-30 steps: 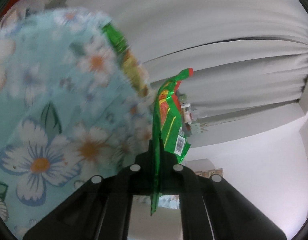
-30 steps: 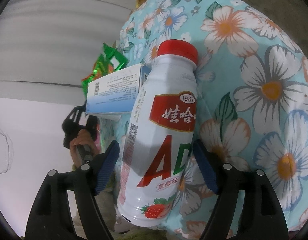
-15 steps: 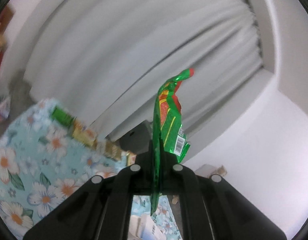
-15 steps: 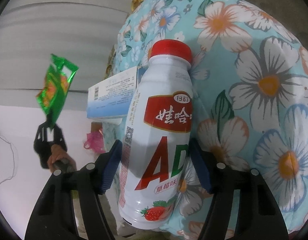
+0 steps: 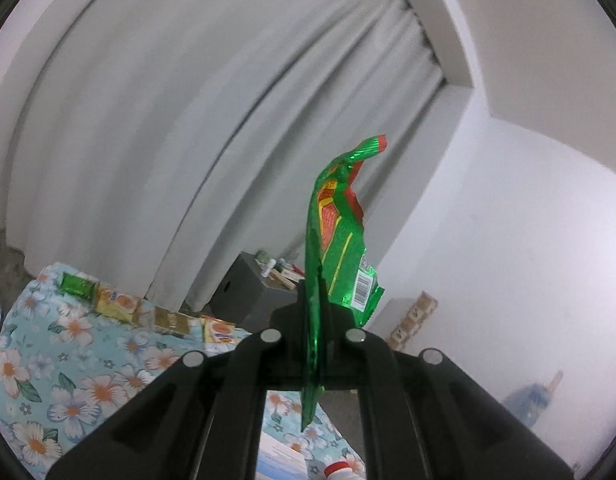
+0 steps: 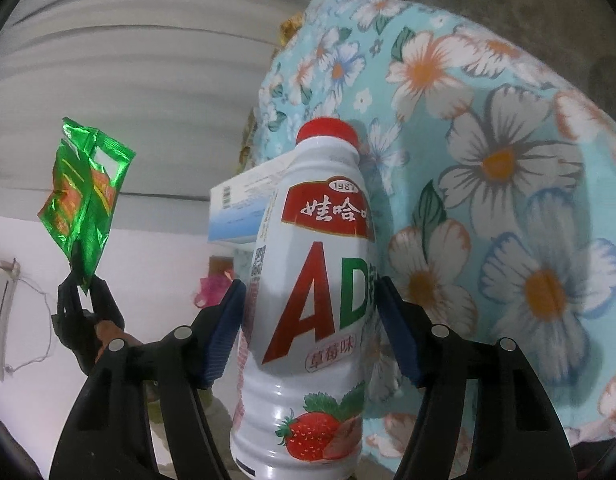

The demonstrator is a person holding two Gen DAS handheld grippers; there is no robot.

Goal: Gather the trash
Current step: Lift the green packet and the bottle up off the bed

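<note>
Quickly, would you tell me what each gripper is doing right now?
Left gripper: shut on the green snack wrapper.
Right gripper: shut on the white drink bottle, pads against both its sides.

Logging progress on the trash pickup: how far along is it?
Midway, by the look of it. In hand: the left gripper is shut on the green wrapper, the right gripper on the white bottle. No bin shows, so nothing looks binned. Left: snack packets and a box on the floral cloth.

Home room, white curtain (image 5: 179,128) to the floor, floral tablecloth (image 5: 79,364) with snack packs (image 5: 119,302), plain white walls (image 5: 508,240), grey cabinet (image 5: 243,294)
</note>
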